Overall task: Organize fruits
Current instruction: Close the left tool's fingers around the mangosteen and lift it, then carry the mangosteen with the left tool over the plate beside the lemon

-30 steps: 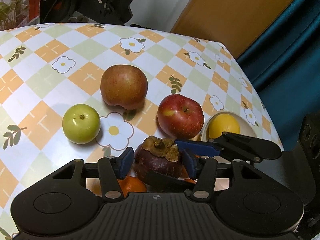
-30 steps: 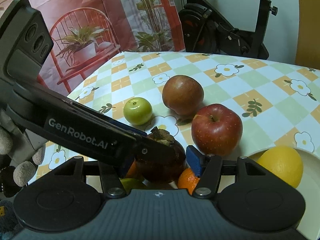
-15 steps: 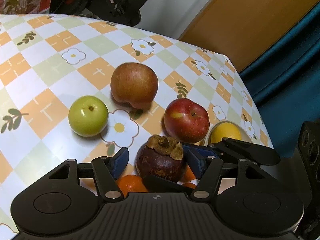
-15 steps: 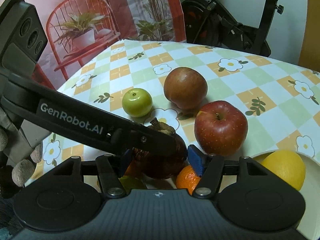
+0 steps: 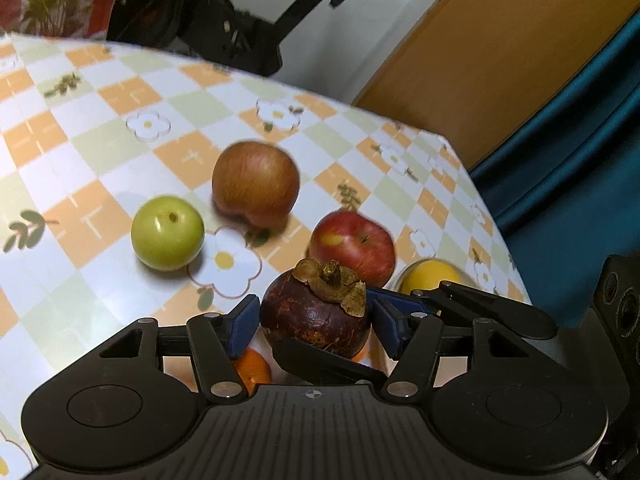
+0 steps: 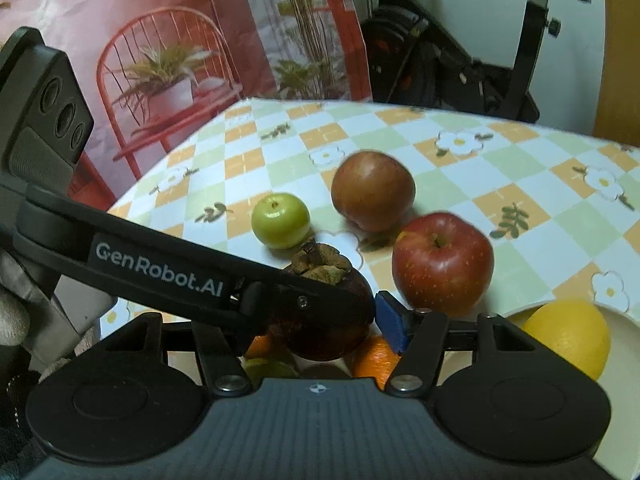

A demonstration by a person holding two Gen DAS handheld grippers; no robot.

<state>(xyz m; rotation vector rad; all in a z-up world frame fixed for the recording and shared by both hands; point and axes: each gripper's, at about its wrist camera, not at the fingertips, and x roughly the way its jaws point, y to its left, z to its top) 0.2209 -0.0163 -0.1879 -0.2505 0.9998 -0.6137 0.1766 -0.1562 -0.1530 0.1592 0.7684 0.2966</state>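
Lettering "GenRobot.AI" on L gripper (image 5: 314, 320) arm, crossing mangosteen (image 5: 316, 320); jaws closing round it, pads not pressing. R gripper (image 6: 320, 322) clamps mangosteen. Red apple (image 6: 442, 264) behind.

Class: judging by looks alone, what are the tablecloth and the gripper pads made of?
Tablecloth: probably wipe-clean vinyl or oilcloth; smooth and glossy, with soft glare over the printed checks. Gripper pads: likely rubber or soft plastic; matte blue facing, no shine.

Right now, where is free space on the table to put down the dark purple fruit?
Free: the cloth left of and behind the green fruit, and beyond the brown apple. Crowded: around the red apple, the plate and the oranges.
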